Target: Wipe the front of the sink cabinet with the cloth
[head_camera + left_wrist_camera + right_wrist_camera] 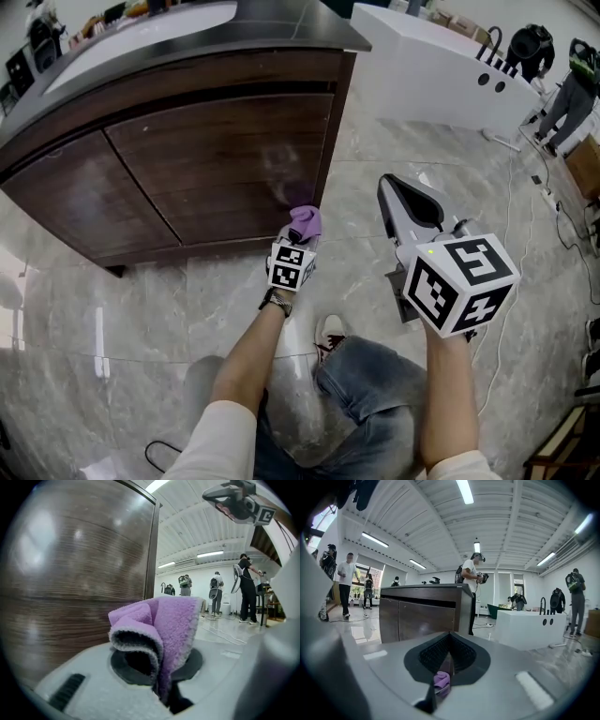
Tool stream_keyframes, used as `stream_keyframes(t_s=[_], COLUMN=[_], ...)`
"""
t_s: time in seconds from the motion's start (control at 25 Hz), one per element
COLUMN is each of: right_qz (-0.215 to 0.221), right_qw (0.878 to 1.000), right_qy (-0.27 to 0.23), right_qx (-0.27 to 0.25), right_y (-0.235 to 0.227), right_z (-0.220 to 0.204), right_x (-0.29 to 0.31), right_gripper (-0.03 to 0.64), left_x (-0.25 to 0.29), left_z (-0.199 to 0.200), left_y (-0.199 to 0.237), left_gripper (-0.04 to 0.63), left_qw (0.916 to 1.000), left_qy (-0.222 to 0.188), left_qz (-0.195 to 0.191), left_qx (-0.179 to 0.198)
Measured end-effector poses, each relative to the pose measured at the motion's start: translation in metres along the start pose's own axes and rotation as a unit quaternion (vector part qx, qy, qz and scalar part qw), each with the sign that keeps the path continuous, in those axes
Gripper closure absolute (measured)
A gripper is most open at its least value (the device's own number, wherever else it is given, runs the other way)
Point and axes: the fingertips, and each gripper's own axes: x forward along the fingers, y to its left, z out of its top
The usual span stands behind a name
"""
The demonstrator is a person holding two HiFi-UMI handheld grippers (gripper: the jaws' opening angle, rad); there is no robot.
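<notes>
A: Jaws of the left gripper are clamped on a folded lilac terry cloth, and the wad stands proud of them. The right gripper has its jaws together with nothing held. The lilac scrap low in its slot is, I judge, that same cloth seen beyond.

B: Where is the cloth against the work?

A: Low at the right end of the dark brown wood-grain sink cabinet, by the bottom corner of the right-hand door and just above the grey marble floor. Touching or just off, cannot tell.

B: How should the wipe go?

A: My judgement: press the flat of the fold on the panel, not the hemmed edge. Run with the grain in overlapping passes. The pale hazy patch above the cloth likely wants a pass. Keep the hard jaws off the veneer. Most of the front lies to the left, well apart from the cloth.

B: Arm pose?

A: The left forearm reaches forward and down, wristwatch showing, jaws aimed at the panel. The right gripper sits back beside it, nearer the camera, clear of the cabinet and pointing toward its corner. A jeans knee is bent below, so probably a crouch.
</notes>
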Motion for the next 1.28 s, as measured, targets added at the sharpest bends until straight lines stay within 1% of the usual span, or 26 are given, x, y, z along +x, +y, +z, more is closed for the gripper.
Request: stream_keyframes(t_s=[0.2,0.36,0.48,0.68,0.84,0.92,1.08,1.28], right_qz=[0.002,0.01,0.02,0.039,0.068,0.082,0.109,0.157], right_qw=[1.0,1.0,1.0,0.999,0.997,0.996,0.993,0.986], right_qy=[0.004,-0.013,-0.011,-0.021,-0.027,-0.029,-0.034,-0.055], right_qx=[-0.002,0.001,-0.011,-0.01,-0.013,-0.018,-0.027,-0.033], right_y=[0.005,0.017,0.029,0.042,0.06,0.071,0.096,0.141], right_z=[-0.002,0.011,0.013,0.021,0.029,0.033,0.038,0.055], right_x=[0.003,0.013,0.018,0.027,0.04,0.042,0.043,0.047], right_gripper=[0.611,0.611,0.611,0.611,0.611,0.611,0.611,0.611], left_x=[-0.019,-0.047,-0.081,-0.15,-0.214,-0.242,-0.284,-0.349], left_z=[0.032,0.068,0.103,0.167,0.206,0.22,0.239,0.263], left_y=[-0.012,0.003,0.011,0.045,0.07,0.075,0.077,0.09], left_gripper=[0.543,0.543,0.543,0.545,0.545,0.545,0.545,0.545], left_qw=[0.9993,0.9988,0.9974,0.993,0.9864,0.9841,0.9818,0.9716], left_qy=[-0.018,-0.015,-0.033,-0.076,-0.095,-0.098,-0.097,-0.106], left_qz=[-0.018,-0.005,0.009,0.061,0.111,0.126,0.143,0.194], left_qx=[0.025,0.047,0.064,0.068,0.075,0.077,0.079,0.084])
